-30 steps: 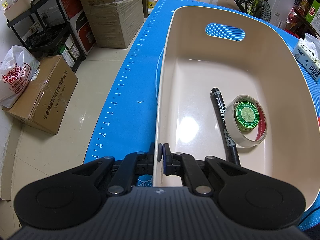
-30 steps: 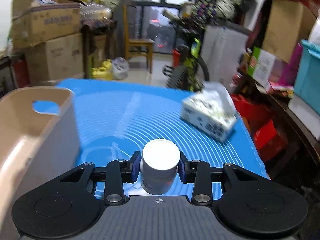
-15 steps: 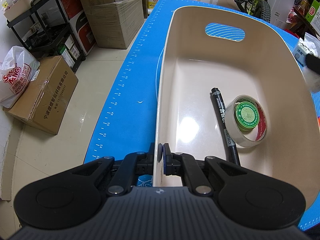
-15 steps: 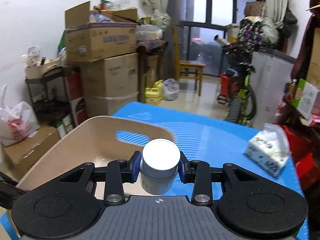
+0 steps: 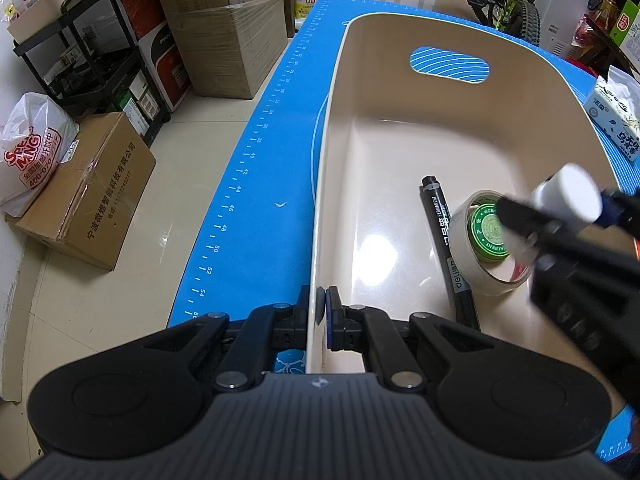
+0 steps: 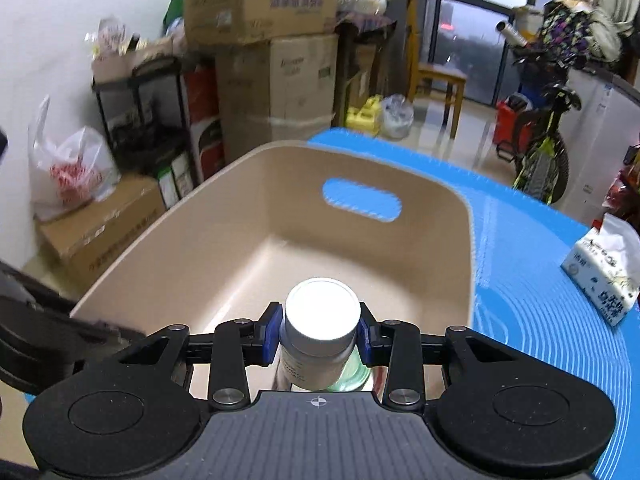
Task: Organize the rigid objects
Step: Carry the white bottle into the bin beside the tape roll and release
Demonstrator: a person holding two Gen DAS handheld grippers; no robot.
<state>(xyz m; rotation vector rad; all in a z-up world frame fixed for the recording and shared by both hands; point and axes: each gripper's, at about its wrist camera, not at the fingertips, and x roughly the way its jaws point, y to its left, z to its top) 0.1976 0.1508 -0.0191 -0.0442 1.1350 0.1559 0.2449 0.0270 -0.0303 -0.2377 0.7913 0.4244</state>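
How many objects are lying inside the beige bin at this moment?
3: a black marker on the floor of the bin, a tape roll right of it, and a green tin inside the roll. The white bottle is above, held; more may be hidden beneath.

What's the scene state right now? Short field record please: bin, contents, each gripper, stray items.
bin: beige tub on the blue mat, handle slot in far wall
contents: black marker; tape roll lying flat with a green tin inside its ring
left gripper: jaws shut on the tub's near-left wall
right gripper: jaws shut on a white-capped bottle, held over the tub
stray: tissue pack on the mat, outside the tub
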